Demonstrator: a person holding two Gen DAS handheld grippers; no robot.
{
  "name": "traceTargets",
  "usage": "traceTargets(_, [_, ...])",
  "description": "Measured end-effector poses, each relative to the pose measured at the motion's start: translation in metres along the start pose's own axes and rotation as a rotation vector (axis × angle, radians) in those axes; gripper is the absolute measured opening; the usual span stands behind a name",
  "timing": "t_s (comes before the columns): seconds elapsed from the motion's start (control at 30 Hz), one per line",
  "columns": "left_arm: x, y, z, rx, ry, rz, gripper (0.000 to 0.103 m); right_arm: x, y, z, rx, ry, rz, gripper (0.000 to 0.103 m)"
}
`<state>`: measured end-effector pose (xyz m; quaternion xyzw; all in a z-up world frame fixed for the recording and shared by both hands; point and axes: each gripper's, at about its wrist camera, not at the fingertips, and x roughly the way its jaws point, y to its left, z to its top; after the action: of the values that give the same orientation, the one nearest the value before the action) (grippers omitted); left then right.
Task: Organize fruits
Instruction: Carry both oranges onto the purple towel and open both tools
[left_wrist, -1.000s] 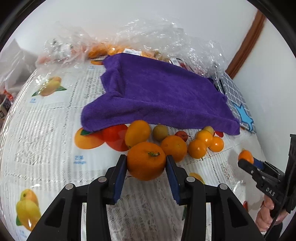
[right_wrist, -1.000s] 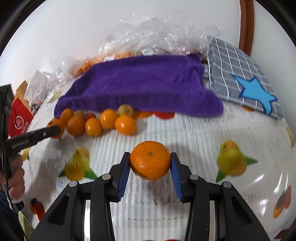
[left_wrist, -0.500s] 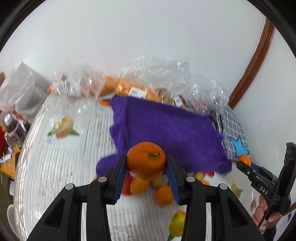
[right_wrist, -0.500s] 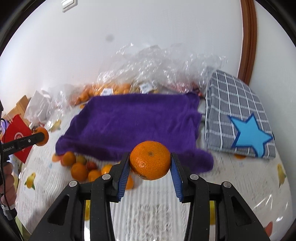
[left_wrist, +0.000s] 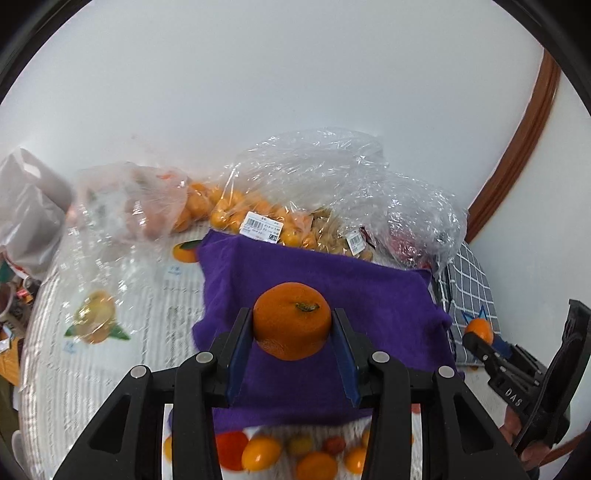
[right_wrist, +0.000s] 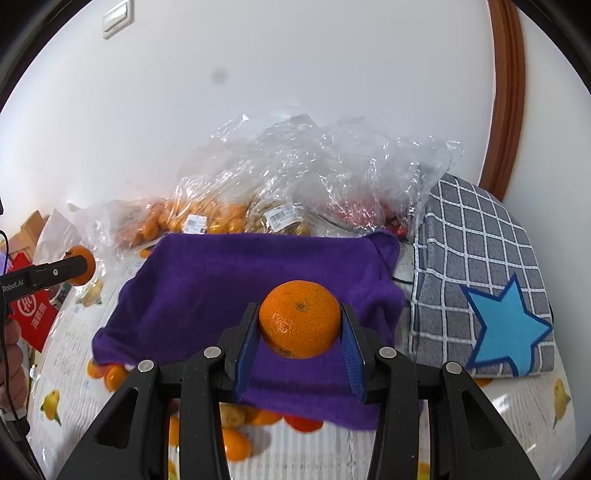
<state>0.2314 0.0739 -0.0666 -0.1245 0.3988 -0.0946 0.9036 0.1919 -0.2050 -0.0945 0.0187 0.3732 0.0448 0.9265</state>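
My left gripper (left_wrist: 291, 334) is shut on a mandarin (left_wrist: 291, 319) with a green stem, held in the air over the purple towel (left_wrist: 332, 295). My right gripper (right_wrist: 300, 334) is shut on a second mandarin (right_wrist: 300, 318), also above the purple towel (right_wrist: 229, 288). Each gripper shows at the edge of the other's view, the right gripper (left_wrist: 480, 334) and the left gripper (right_wrist: 79, 269), each with its fruit. Several loose small fruits (left_wrist: 288, 454) lie on the tablecloth at the towel's near edge, with the same loose fruits (right_wrist: 236, 417) partly hidden behind my fingers.
Clear plastic bags of fruit (left_wrist: 295, 206) pile against the white wall behind the towel. A grey checked cloth with a blue star (right_wrist: 487, 295) lies to the right. A red bag (right_wrist: 33, 314) and clutter sit at the left. A person's hand (right_wrist: 13, 365) grips the left tool.
Both grippers rose and moved forward from the loose fruits to above the purple towel, each keeping its mandarin. The loose fruits now lie low in both views.
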Motion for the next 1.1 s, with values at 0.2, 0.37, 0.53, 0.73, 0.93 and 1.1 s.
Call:
traceTargets(0.2, [0.038, -0.007, 0.013, -0.002, 0.015, 0.012, 0.04, 0.039, -0.009, 0.009, 0.019, 0.017, -0.005, 0.042])
traceTargets(0.37, [0.071, -0.005, 0.015, -0.038, 0.058, -0.009, 0.04, 0.07, -0.01, 0.013, 0.03, 0.038, -0.013, 0.042])
traceTargets(0.53, [0.101, -0.007, 0.007, -0.03, 0.115, 0.0, 0.04, 0.094, -0.012, 0.012, 0.043, 0.074, -0.007, 0.042])
traceTargets(0.73, [0.118, -0.01, -0.002, 0.049, 0.161, 0.076, 0.04, 0.116, -0.012, 0.002, 0.045, 0.13, 0.007, 0.042])
traceTargets(0.93, [0.132, -0.001, -0.008, 0.045, 0.196, 0.07, 0.04, 0.13, -0.015, -0.007, 0.047, 0.17, 0.012, 0.042])
traceTargets(1.1, [0.131, -0.001, -0.009, 0.051, 0.19, 0.067, 0.041, 0.134, -0.016, -0.011, 0.045, 0.181, 0.012, 0.042])
